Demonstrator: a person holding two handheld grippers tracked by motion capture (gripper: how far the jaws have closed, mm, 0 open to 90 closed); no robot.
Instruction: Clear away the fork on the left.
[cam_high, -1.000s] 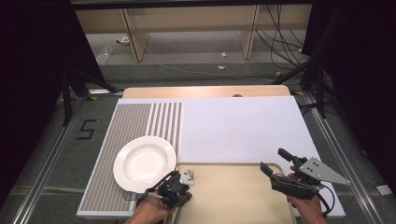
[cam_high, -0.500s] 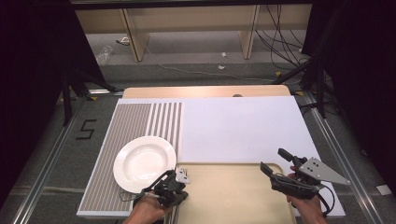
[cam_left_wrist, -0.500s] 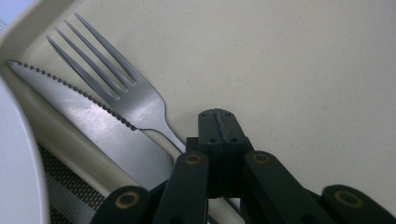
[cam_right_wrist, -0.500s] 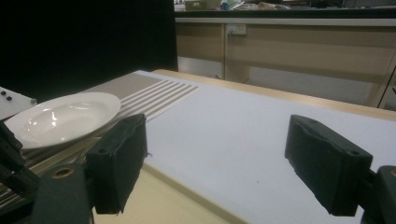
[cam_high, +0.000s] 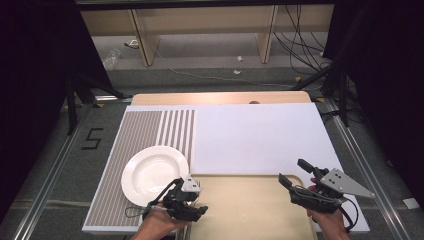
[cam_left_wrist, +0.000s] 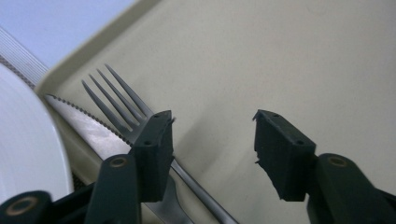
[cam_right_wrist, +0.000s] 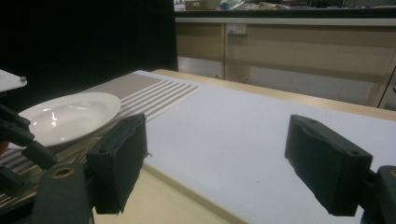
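At the near left corner of a beige tray, the left gripper hovers low over a fork and a serrated knife that lie side by side, touching or nearly so, against the tray's left rim, just beside a white plate. Its jaws have just been opening and now stand well apart with nothing between them: in the left gripper view the fork's neck passes under the left jaw, so the cutlery sits off to that side of the gap rather than centred in it. Both pieces run lengthwise from the bottom of that view up and to the left, tines and blade tip pointing toward the tray's corner, roughly in line with the jaws' reach; a grasp would likely call for a small sideways shift toward the plate. The right gripper, also wide open and empty, is held over the tray's right side, well apart from the cutlery, leaving the left hand the nearer. The high view fixes both grippers on the tabletop but hides the cutlery beneath the left one; the left gripper view alone reveals fork and knife.
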